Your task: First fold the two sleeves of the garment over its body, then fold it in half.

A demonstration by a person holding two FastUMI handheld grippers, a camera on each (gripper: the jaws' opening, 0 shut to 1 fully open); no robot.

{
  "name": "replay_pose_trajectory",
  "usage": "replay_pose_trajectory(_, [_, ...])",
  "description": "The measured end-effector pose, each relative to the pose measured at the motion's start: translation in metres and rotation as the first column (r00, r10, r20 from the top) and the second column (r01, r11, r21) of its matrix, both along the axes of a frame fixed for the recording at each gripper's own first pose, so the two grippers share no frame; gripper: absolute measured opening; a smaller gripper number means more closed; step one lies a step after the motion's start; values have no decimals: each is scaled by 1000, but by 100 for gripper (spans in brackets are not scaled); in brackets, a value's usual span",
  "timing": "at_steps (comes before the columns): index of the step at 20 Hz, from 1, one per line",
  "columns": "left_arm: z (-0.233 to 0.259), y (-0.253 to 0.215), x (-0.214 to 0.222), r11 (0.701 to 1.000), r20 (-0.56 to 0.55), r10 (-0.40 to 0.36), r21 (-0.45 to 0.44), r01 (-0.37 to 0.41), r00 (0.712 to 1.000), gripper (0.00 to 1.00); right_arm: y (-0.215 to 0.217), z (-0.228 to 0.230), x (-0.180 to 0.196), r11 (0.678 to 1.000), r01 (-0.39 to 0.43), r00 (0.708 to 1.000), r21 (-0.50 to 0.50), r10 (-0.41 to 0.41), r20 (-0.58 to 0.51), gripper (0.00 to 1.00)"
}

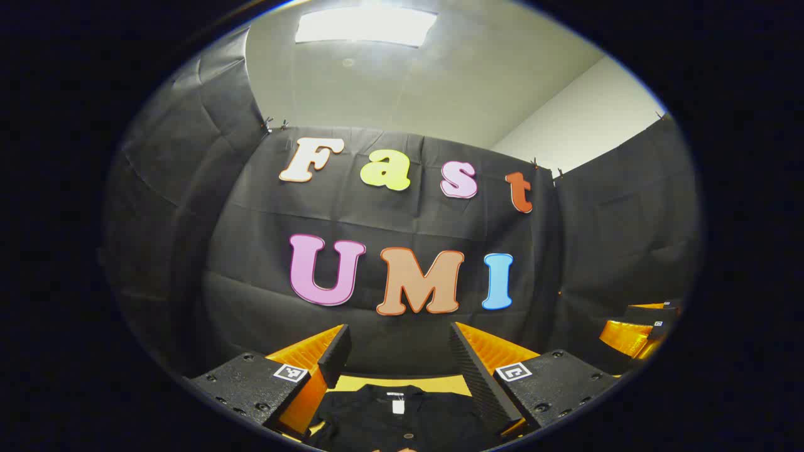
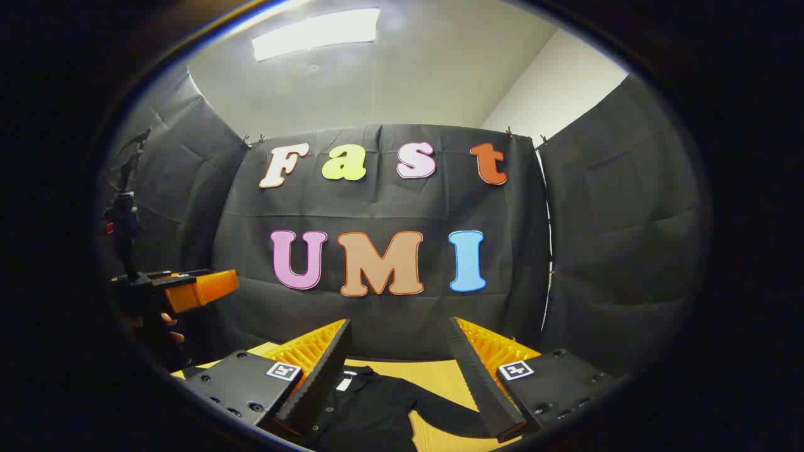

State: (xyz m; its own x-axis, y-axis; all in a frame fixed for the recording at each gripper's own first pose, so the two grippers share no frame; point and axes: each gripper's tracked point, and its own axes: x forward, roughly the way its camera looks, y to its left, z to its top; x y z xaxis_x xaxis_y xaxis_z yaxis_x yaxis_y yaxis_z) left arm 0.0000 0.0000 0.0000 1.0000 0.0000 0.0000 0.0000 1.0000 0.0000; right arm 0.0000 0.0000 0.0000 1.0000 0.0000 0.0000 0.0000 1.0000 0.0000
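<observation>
Both tongs [image 1: 399, 351] [image 2: 399, 351] gape empty — black garment [image 2: 370, 408] on wooden table [image 2: 440, 376], black-draped booth.

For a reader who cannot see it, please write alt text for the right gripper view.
The right claw hangs open above a black garment lying on a wooden table, one sleeve stretched sideways. The left claw is at the far left, a hand holding it.

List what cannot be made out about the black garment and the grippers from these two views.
- Garment in the left gripper view: both sleeves and the hem, cut off by the lower edge and the open left gripper's fingers.
- Garment in the right gripper view: its left sleeve, hidden behind the open right gripper's finger.
</observation>
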Motion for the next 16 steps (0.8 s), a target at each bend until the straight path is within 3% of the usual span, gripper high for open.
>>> replay_pose_trajectory(2, [0, -2, 5, 1000, -2, 6, -4, -6, 1000, 92, -8, 4, 2, 1000, -1, 1000, -2, 1, 8, 100])
replay_pose_trajectory(11, [-4, 4, 23, 1000, -12, 22, 0, -22, 1000, 92, -26, 16, 27, 1000, 0, 1000, -24, 0, 31, 100])
replay_pose_trajectory(13, [-5, 8, 23, 1000, -11, 28, 7, -28, 1000, 92, -19, 16, 32, 1000, -24, 999, 0, 24, 28, 95])
replay_pose_trajectory(16, [-11, 18, 22, 998, -28, 55, 30, -54, 998, 92, -20, 18, 40, 999, -28, 999, 20, 27, 43, 98])
